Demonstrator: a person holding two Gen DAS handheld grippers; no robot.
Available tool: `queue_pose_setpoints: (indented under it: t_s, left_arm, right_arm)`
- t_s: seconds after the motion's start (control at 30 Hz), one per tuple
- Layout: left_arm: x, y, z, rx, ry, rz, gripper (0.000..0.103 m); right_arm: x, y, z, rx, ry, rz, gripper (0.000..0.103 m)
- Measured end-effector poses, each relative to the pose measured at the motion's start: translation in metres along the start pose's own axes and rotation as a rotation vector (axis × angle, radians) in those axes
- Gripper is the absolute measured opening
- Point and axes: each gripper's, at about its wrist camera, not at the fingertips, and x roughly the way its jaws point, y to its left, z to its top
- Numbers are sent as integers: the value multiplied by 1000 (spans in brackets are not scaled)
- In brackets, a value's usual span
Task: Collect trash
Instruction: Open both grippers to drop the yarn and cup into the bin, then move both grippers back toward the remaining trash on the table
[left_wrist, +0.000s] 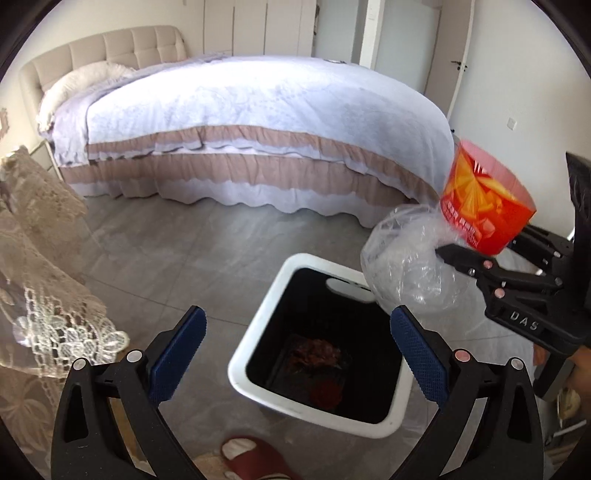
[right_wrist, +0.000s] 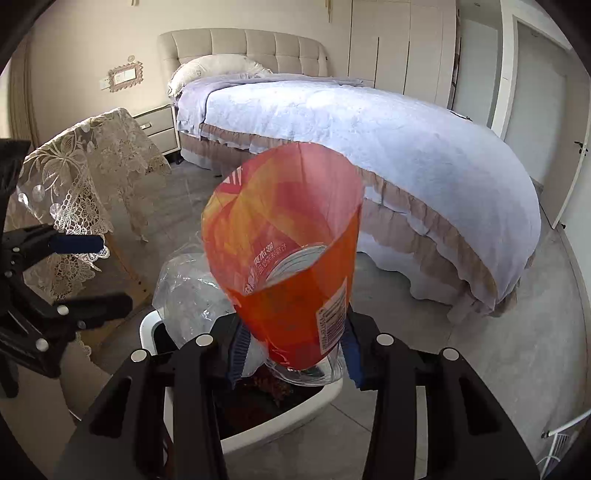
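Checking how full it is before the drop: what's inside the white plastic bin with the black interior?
Inside the white plastic bin: brownish crumpled scraps and something red at the bottom. The far right corner is hidden behind the clear plastic bag.

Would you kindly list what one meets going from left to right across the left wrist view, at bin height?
Lace cloth → left gripper, open, over the white bin → crumpled clear plastic → orange wrapper → right gripper clamping them.

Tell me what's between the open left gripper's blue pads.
In the left wrist view, the left gripper frames only the white trash bin, its dark inside holding reddish scraps; nothing is gripped.
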Motion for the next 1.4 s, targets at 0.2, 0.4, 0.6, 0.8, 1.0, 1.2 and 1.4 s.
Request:
queue_pose_setpoints:
  t_s: [0.2, 0.4, 0.6, 0.8, 1.0, 1.2, 1.4]
  left_arm:
    - [-15, 14, 9, -18, -59, 66, 98]
    - [-24, 17, 7, -31, -59, 77, 98]
    - [-35, 24, 8, -53, -80, 88, 98]
    - [-46, 30, 7, -78, -108, 95, 98]
    - [-64, 37, 10, -104, -150, 106, 98]
    - [-104, 52, 11, -136, -217, 157, 98]
    - [-157, 79, 4, -199, -285, 226, 98]
  right_arm:
    - [29, 18, -11, -8, 39, 79, 45]
    - [47, 33, -20, -43, 92, 117, 50]
    - [78, 37, -38, -72, 303, 131, 99]
    - [44, 31, -23, -44, 176, 125, 99]
    - [5, 41, 17, -88, 50, 128, 99]
    - [-26, 61, 59, -142, -63, 132, 99]
    - [-56, 103, 90, -220, -190, 113, 99]
